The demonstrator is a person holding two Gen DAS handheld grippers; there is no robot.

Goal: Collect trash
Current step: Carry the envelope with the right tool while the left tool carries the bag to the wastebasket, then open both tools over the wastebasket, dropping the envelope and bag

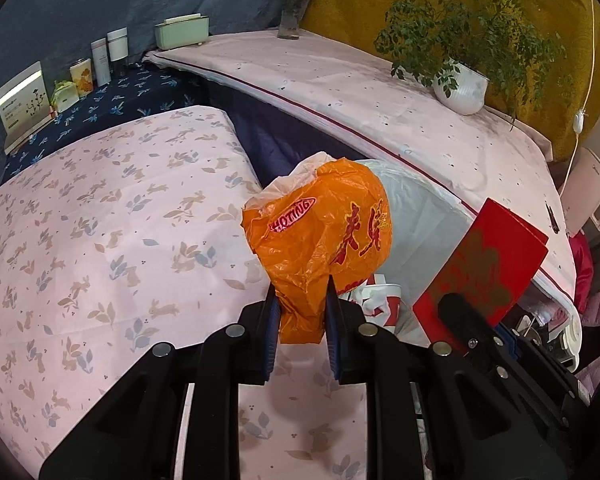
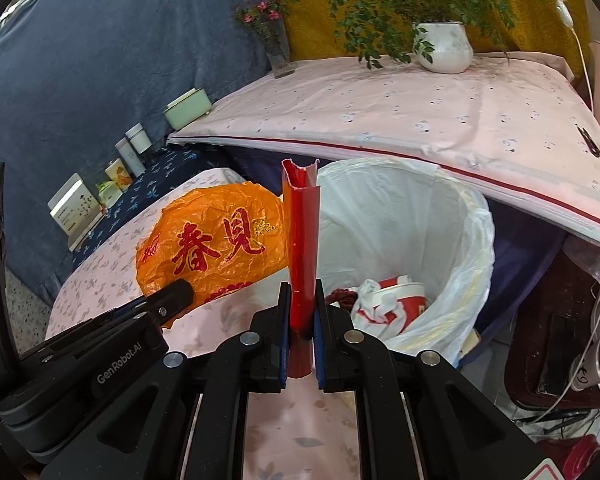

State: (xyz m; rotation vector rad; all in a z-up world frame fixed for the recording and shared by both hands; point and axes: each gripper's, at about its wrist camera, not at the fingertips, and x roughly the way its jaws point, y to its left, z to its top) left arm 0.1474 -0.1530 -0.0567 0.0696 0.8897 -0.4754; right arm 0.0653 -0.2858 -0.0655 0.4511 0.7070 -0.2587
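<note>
My left gripper is shut on a crumpled orange plastic bag with red lettering, held above the pink bedspread's edge, beside the bin. The bag also shows in the right wrist view, with the left gripper on it. My right gripper is shut on a flat red envelope, seen edge-on and upright, next to the bin. The envelope shows in the left wrist view. A waste bin with a white liner holds a red-and-white paper cup.
A pink rabbit-print bedspread lies at left. A pink covered table overhangs the bin and carries a white plant pot and a glass vase. Boxes and tins line the blue wall. Cables and clutter sit at right.
</note>
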